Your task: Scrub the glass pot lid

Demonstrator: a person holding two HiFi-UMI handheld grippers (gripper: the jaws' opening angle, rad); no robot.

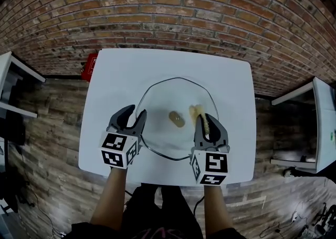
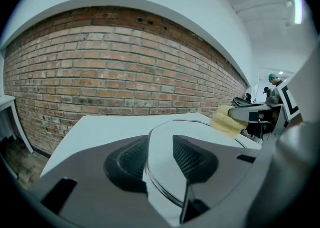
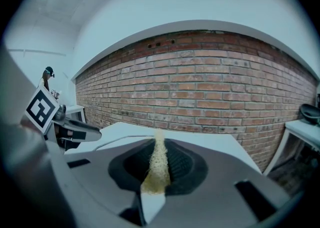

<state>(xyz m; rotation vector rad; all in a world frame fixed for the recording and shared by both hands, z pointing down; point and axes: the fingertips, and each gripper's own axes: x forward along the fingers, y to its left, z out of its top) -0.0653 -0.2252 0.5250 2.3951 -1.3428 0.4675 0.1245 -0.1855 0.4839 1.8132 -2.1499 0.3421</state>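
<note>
A round glass pot lid point(image 1: 176, 93) lies flat in the middle of the white table point(image 1: 118, 75), with its tan knob point(image 1: 177, 120) at the centre. My left gripper point(image 1: 135, 113) is at the lid's left edge. Its jaws stand apart with the lid's rim point(image 2: 156, 184) running between them, and the pads are not pressing on it. My right gripper point(image 1: 207, 120) is over the lid's right half, shut on a yellow scrubbing sponge point(image 1: 197, 112). In the right gripper view that sponge point(image 3: 158, 164) is squeezed thin between the pads. The left gripper view shows the sponge point(image 2: 223, 120) on the glass.
A brick wall runs behind the table. A red object point(image 1: 90, 67) sits on the wooden floor by the table's far left corner. White furniture stands at the left point(image 1: 10, 83) and at the right point(image 1: 320, 122).
</note>
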